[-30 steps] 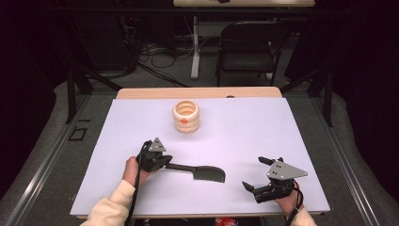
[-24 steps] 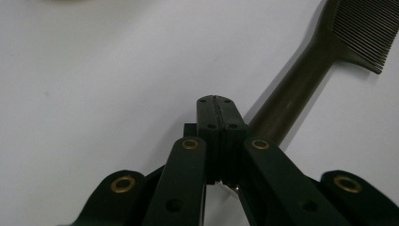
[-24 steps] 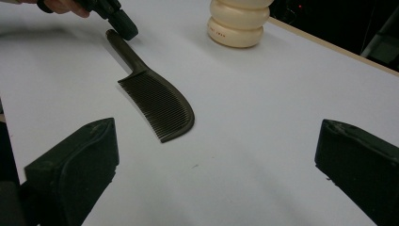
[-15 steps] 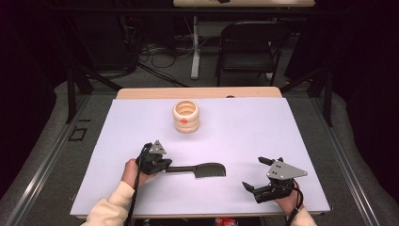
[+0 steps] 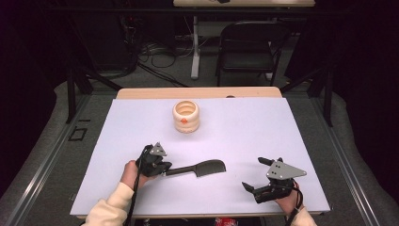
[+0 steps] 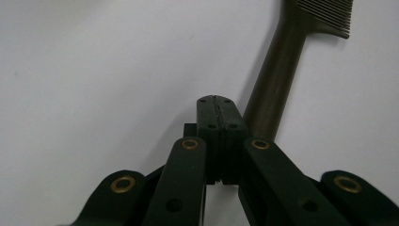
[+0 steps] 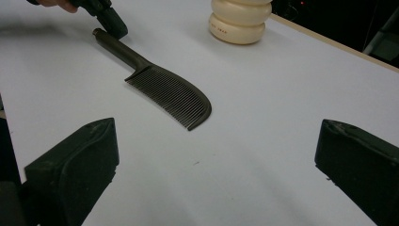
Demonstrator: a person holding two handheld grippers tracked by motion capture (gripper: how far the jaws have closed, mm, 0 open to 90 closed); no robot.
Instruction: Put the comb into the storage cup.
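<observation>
- One comb point(image 5: 197, 168): dark matte plastic, round straight handle, curved back, fine close teeth. Lies flat on the white sheet point(image 5: 235, 127), near side of the cream jar point(image 5: 186, 116) and well apart from it.
- Jar: glossy cream, ribbed in stacked rounded rings, small orange mark on its front, open top.
- Sheet is smooth and matte, covering a light wooden table point(image 5: 197, 92) whose bare edge shows beyond the jar.
- Nothing sits between comb and jar, just bare sheet.
- Beyond the table, past the jar: folding chair point(image 5: 249, 47), table leg and loose cables on grey floor.
- Left gripper point(image 6: 219, 106): jaws pressed together, nothing between the pads. Tip sits just beside the end of the comb handle, on the side away from the teeth; cannot tell whether it touches.
- Right gripper point(image 5: 256, 175): jaws wide apart, empty, on the toothed side of the comb and well apart from it, pointing towards the comb.
- From the right gripper view the comb's teeth face the camera, the jar behind it.
</observation>
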